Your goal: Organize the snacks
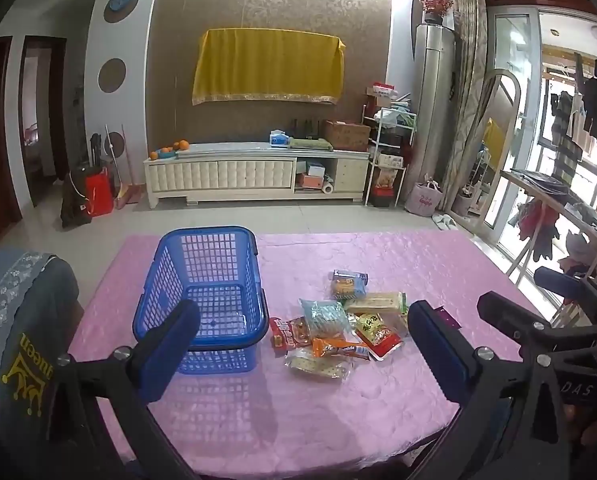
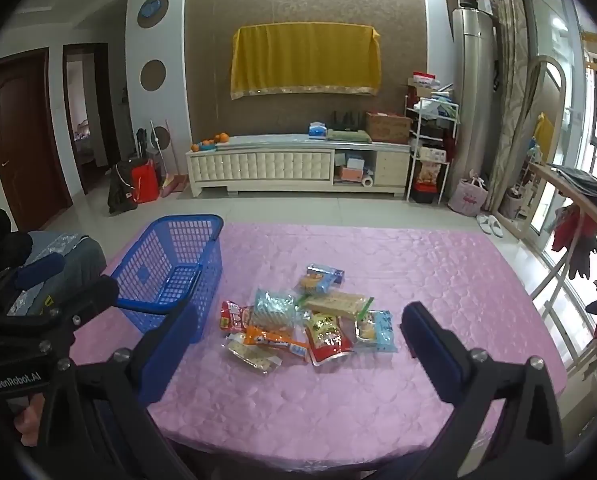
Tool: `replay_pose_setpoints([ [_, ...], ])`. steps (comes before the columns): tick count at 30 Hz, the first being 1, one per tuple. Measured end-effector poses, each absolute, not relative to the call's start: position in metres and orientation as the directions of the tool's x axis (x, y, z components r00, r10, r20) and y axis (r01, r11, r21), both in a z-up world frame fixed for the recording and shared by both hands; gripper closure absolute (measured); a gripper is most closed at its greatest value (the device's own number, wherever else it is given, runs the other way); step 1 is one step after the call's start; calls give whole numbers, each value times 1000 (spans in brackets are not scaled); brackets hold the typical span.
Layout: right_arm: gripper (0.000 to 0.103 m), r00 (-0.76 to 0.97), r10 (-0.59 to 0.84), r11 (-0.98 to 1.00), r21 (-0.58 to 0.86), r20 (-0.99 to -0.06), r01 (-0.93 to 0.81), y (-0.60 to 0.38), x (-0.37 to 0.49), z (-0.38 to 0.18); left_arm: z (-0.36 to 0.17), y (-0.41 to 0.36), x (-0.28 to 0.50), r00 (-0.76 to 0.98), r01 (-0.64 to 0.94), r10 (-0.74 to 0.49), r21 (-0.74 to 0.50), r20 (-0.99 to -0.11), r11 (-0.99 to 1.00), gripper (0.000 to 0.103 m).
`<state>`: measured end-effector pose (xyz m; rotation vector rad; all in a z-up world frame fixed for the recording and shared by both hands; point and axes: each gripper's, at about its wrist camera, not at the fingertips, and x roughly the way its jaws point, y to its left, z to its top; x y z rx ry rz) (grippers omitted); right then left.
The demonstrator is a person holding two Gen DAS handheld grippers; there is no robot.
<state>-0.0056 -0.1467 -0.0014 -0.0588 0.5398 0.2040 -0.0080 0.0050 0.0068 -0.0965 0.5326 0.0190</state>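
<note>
A table (image 2: 438,280) draped in pink cloth was seen ahead of both hand-held grippers, with one empty blue basket (image 1: 202,292) set ahead of the left gripper (image 1: 298,344), behind its left finger. A pile of snack packets (image 2: 302,320) lay just right of the basket, framed between the fingers of the right gripper (image 2: 298,352). Eight packets could be counted, some overlapping: one red, one pale blue, one orange, one beige, one clear, one red-and-yellow, and two blue-edged. Both grippers were held spread wide with nothing gripped. The sorting was judged not yet begun; the next move was judged to call for one gripper being lowered over a top packet and closed.
</note>
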Motion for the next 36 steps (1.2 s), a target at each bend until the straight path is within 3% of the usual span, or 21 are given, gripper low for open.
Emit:
replay_pose_setpoints([
  [36,0,835,207,975,34,-510,-221,-151,-8,-3,8,5,-15,856,-54,3,-83,-516,995,0],
])
